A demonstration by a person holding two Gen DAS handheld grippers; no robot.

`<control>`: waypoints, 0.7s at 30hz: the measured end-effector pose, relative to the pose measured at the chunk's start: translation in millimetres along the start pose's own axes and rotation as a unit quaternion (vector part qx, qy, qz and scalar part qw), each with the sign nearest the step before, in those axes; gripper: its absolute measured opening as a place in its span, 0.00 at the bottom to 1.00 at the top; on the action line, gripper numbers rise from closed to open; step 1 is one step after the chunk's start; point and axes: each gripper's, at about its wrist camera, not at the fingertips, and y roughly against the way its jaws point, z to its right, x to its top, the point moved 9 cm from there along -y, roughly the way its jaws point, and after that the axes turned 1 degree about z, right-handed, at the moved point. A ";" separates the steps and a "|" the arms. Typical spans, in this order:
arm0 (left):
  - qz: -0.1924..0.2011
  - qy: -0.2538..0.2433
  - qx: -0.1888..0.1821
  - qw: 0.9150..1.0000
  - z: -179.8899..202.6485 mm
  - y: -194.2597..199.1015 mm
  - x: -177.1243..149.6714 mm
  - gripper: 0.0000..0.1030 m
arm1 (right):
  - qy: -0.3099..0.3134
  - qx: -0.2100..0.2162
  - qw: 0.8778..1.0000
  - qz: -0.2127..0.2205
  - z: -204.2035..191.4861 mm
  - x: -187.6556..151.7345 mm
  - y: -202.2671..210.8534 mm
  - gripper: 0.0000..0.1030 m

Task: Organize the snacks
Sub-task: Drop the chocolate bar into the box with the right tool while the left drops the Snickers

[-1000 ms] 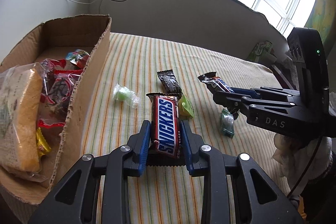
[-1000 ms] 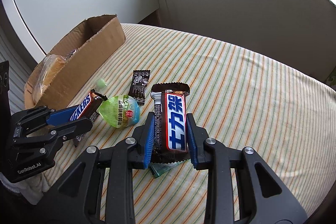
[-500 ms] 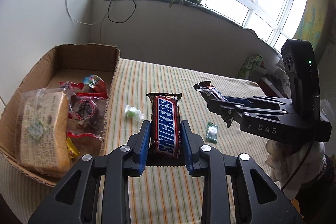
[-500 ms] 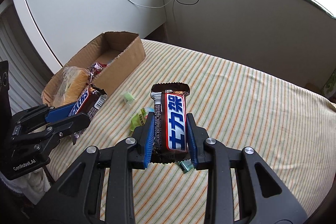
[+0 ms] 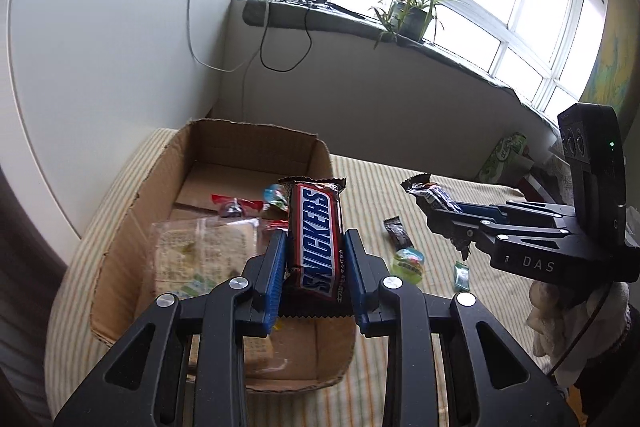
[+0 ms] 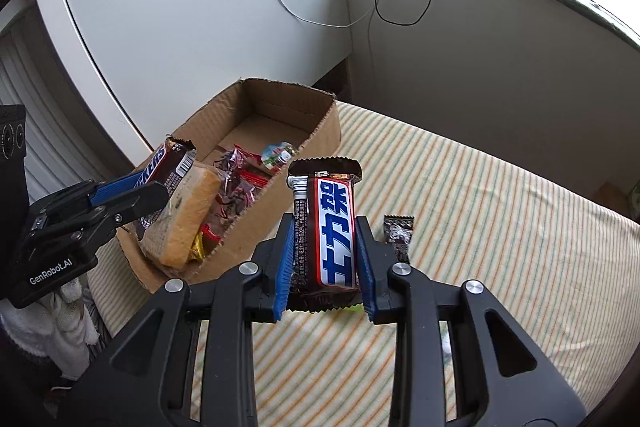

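At frame centre each claw pinches a brown Snickers bar: left gripper (image 5: pixel 314 263) above the open cardboard box (image 5: pixel 132 203), right gripper (image 6: pixel 325 259) over the striped cloth (image 6: pixel 500 227)

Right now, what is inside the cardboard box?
Inside the cardboard box: a wrapped yellow cake, red snack packets and a small colourful sweet. The far end shows bare bottom. What lies under the cake is covered.
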 end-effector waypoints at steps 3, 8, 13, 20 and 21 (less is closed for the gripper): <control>0.003 0.003 0.012 1.000 -16.6 1.1 5.4 0.26 | 0.002 0.008 1.000 0.000 -14.6 8.0 -7.8 0.28; 0.005 0.008 0.022 1.000 -37.8 1.1 12.4 0.26 | 0.004 0.011 1.000 -0.005 -32.5 20.3 -24.6 0.28; 0.004 0.019 0.029 0.999 -55.5 -5.1 16.7 0.26 | 0.002 0.017 1.000 -0.013 -44.4 30.0 -45.8 0.28; -0.004 0.034 0.033 0.999 -67.9 -17.2 21.5 0.26 | -0.007 0.029 0.999 -0.026 -55.5 34.2 -73.2 0.29; -0.004 0.035 0.034 0.999 -68.7 -18.3 22.5 0.26 | -0.006 0.030 0.999 -0.028 -57.2 34.2 -76.3 0.29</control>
